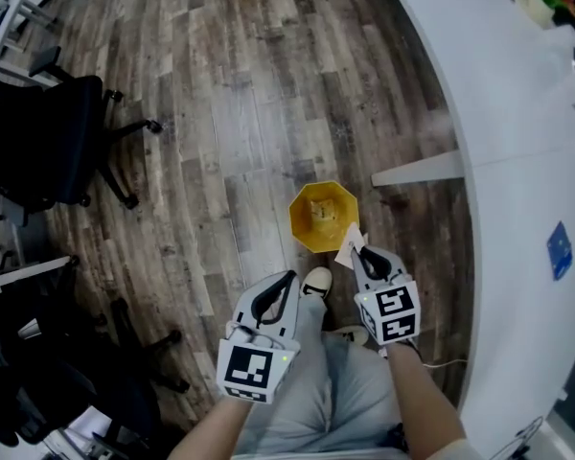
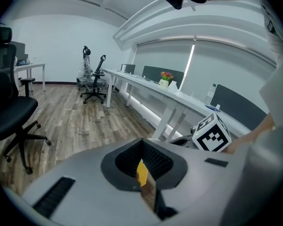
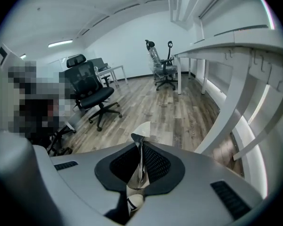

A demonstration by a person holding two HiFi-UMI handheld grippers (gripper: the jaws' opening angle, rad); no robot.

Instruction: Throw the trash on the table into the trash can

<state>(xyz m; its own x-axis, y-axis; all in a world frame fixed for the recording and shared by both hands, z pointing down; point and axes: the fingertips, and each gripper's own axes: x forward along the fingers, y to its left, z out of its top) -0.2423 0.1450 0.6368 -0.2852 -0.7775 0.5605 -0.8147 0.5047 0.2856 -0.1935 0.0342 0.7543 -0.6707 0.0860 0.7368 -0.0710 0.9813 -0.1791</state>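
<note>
A yellow trash can (image 1: pixel 321 217) stands on the wood floor beside the white table (image 1: pixel 517 142), with something orange inside it. My right gripper (image 1: pixel 357 251) hangs just over the can's near rim, shut on a scrap of white paper (image 1: pixel 349 242). In the right gripper view the paper (image 3: pixel 142 130) sticks up from the closed jaws of that gripper (image 3: pixel 141 147). My left gripper (image 1: pixel 285 279) is lower left of the can, its jaws together and nothing held. In the left gripper view its jaws (image 2: pixel 142 147) meet, and yellow shows through the slit beneath them.
A person's shoe (image 1: pixel 316 281) and grey trouser legs lie between the grippers. Black office chairs (image 1: pixel 67 142) stand at the left. The table's white leg (image 1: pixel 417 171) juts out just right of the can. A blue item (image 1: pixel 559 249) lies on the table.
</note>
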